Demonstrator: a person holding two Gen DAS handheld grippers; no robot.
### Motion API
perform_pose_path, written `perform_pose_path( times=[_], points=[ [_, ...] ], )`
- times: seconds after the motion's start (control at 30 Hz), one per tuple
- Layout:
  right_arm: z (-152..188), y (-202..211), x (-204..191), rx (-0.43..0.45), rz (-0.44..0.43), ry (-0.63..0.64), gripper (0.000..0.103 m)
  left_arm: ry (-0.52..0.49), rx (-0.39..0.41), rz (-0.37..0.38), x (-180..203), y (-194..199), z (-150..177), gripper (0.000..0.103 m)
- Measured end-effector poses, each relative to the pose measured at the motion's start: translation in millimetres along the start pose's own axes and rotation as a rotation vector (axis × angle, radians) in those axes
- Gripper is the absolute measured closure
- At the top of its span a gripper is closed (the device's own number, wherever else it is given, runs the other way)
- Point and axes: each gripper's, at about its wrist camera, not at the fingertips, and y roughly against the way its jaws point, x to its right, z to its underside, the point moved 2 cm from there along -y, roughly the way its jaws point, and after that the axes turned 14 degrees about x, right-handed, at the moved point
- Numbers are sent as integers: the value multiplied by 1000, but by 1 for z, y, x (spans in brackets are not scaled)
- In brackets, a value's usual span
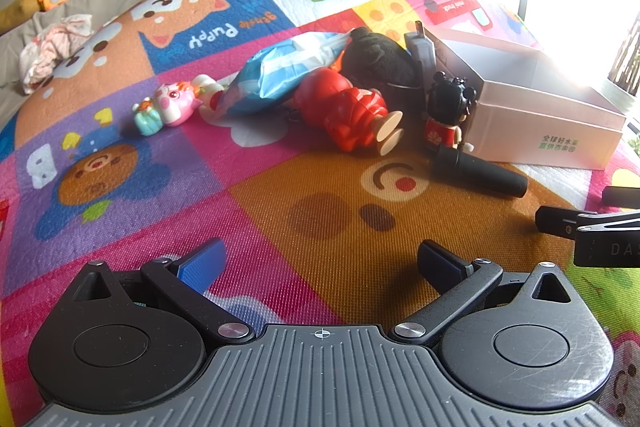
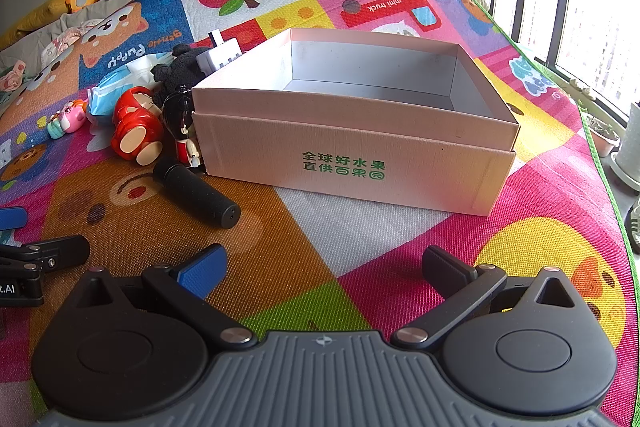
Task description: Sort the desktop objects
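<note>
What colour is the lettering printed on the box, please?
Green lettering on the pale pink box, clearest in the right wrist view.

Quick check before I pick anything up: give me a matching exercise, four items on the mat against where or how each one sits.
Items:
1. black cylinder
2. red figurine
3. pink box
4. pink pig toy

States:
A. open on top, nothing visible inside
B. lying on its side, soles of its feet facing the camera
C. lying on the brown patch in front of the box's left corner
D. farthest left of the toy cluster, away from the box

Pairs: 1-C, 2-B, 3-A, 4-D
</note>
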Motion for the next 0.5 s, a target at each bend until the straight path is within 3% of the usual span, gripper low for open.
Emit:
perform_pose_path(
  times=[0.4, 0.5],
  points=[
    [-1, -1, 2, -6, -2, -8, 0, 0, -5, 3, -1, 0, 0, 0],
    [-7, -4, 4, -70, -5, -21, 0, -3, -26, 11, 0, -3, -1, 0]
  ],
)
